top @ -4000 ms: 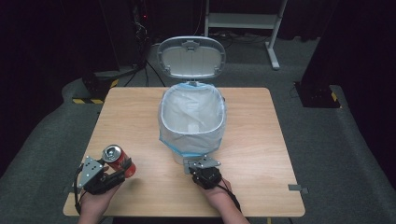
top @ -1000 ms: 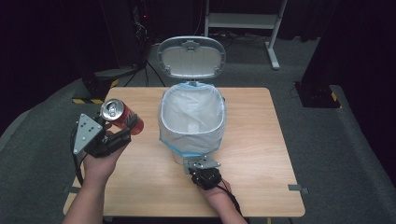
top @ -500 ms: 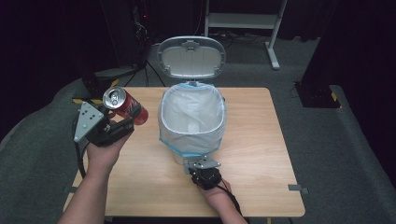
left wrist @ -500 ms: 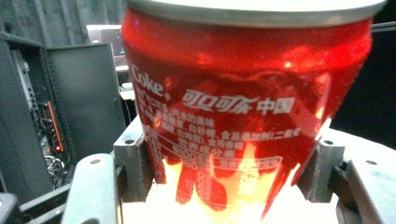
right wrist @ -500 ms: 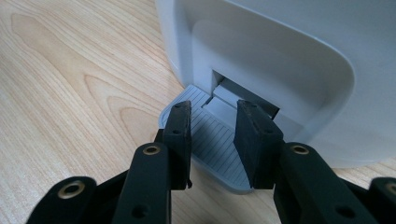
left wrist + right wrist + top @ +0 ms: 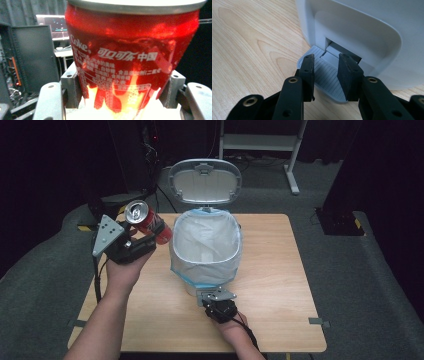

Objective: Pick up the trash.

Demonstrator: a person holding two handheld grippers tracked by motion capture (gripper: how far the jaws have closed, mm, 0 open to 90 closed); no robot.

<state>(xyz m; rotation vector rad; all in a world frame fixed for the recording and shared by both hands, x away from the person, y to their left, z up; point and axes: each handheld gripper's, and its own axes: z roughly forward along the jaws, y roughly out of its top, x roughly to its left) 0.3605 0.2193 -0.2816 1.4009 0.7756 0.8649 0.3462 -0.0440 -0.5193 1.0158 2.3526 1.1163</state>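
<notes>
Two hand-held grippers share the work at a wooden table (image 6: pixel 280 285), where a red soda can (image 6: pixel 147 222) is on its way into a lined pedal bin (image 6: pixel 206 251). The left hand-held gripper (image 6: pixel 142 240) holds the can aloft, to the left of the bin's rim and near it, tilted so that its silver top faces up and toward the camera; in the left gripper view the can (image 6: pixel 130 57) sits between the two jaws, gripped on both sides by the pads, which stand wide to take its girth. The right hand-held gripper (image 6: pixel 216 296), low at the near foot of the bin, has its jaws drawn close together with nothing between them, and in the right gripper view their tips rest on the ribbed grey pedal (image 6: pixel 325 75) that juts from the bin's base. The lid (image 6: pixel 204 181) stands upright at the back, and the white liner (image 6: pixel 207 237) gapes open beneath it. The step in hand appears to be the carry: the can is lifted but not yet over the mouth. The next move, by this reading, calls for swinging the can rightward until it hangs above the liner, then opening the left jaws to drop it, while the right hand-held gripper bears down on the pedal so the lid does not fall.
</notes>
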